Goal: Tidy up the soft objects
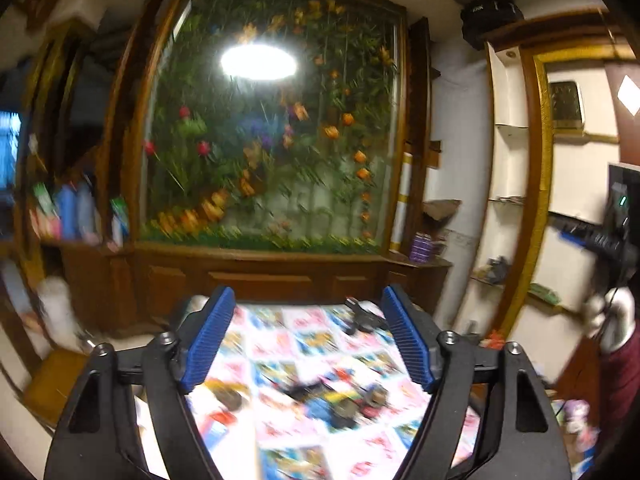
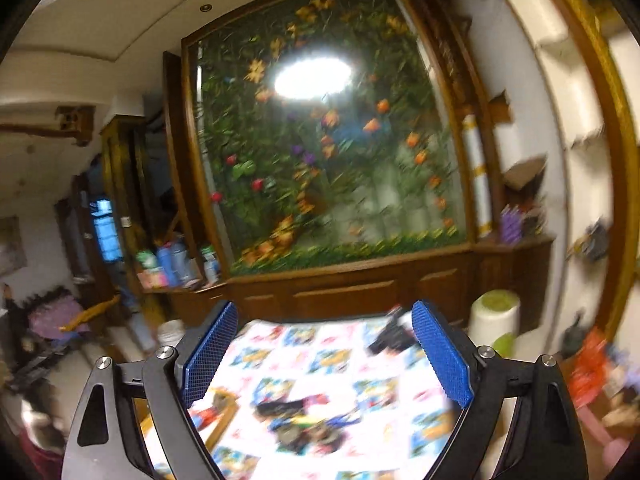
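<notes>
A blurred heap of small soft things [image 1: 332, 400], dark, blue and yellow, lies mid-way along a cloth with cartoon squares [image 1: 280, 336]. My left gripper [image 1: 309, 292] hangs above the cloth, level, its blue pads [image 1: 210, 344] wide apart with nothing between them. The right wrist view shows the same heap [image 2: 308, 420] on the cloth [image 2: 320, 348]. My right gripper [image 2: 325, 308] is also open and empty above it. A black object [image 2: 390, 338] lies at the cloth's far right corner, also in the left wrist view [image 1: 366, 318]. Both views are smeared by motion.
A glass-fronted flower display [image 1: 272, 120] over a wooden cabinet [image 1: 260, 280] stands behind the cloth. Bottles [image 1: 72, 212] fill a shelf to the left, with wall shelves [image 1: 512, 200] to the right. A white roll [image 2: 494, 320] stands at the right. A gloved hand [image 1: 612, 316] is at the right edge.
</notes>
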Demonstrator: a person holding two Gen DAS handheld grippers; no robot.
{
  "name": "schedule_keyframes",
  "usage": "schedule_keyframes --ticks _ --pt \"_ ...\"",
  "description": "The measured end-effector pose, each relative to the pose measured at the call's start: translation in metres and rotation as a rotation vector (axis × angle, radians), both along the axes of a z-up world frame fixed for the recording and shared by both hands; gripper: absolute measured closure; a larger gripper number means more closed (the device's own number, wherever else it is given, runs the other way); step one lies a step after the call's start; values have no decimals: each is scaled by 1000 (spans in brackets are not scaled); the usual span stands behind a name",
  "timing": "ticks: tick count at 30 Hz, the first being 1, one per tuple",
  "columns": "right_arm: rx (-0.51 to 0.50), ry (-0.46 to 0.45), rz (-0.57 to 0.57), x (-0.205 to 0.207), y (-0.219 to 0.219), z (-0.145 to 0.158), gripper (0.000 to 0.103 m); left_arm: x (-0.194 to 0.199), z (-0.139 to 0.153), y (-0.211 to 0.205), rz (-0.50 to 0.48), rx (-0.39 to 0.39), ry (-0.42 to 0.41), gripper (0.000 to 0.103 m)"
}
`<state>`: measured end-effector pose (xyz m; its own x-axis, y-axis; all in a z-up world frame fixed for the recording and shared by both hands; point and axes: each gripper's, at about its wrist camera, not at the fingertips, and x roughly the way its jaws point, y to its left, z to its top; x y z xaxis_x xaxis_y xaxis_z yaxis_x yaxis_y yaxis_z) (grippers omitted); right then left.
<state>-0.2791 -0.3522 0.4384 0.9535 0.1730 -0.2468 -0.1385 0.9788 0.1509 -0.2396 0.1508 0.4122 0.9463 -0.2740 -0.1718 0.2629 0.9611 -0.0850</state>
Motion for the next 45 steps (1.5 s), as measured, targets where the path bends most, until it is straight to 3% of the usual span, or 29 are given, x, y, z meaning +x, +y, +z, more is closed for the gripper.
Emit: schedule_keyframes --ticks 3,5,6,7,8,10,12,16,24,30,33,36,39,45 --pt "-26 -13 -64 -6 -9 48 11 -8 42 13 132 63 -68 21" --pt "-50 -16 -133 -10 -17 82 10 -12 66 25 220 76 -99 20" --pt "-57 -20 -157 -11 -16 94 10 -15 80 35 260 66 -112 16" --pt "-70 -25 -184 -12 -16 106 9 -17 89 42 278 51 -119 11" --pt "-85 -32 -218 -15 -18 117 5 -18 96 50 289 32 -121 0" --pt "-76 -52 -252 -21 -13 124 0 -20 99 69 292 -13 -127 0" --pt "-58 -57 -233 -24 -7 114 0 -12 83 81 232 -38 -97 0" --pt "-76 31 -160 4 15 49 0 18 18 77 126 -23 40 0" --pt "-84 342 26 90 75 -149 1 113 -150 0 -113 -102 380 0" --pt "11 500 121 162 95 -255 2 193 -262 -53 -105 -147 697 0" --pt "84 548 123 229 78 -285 2 222 -298 -61 -67 -175 785 0" --pt "129 571 111 297 69 -317 2 246 -320 -60 -17 -227 823 0" --pt "138 573 90 323 66 -347 2 266 -332 -64 24 -209 837 0" --pt "195 533 87 325 73 -388 2 293 -357 -66 71 -204 882 0"
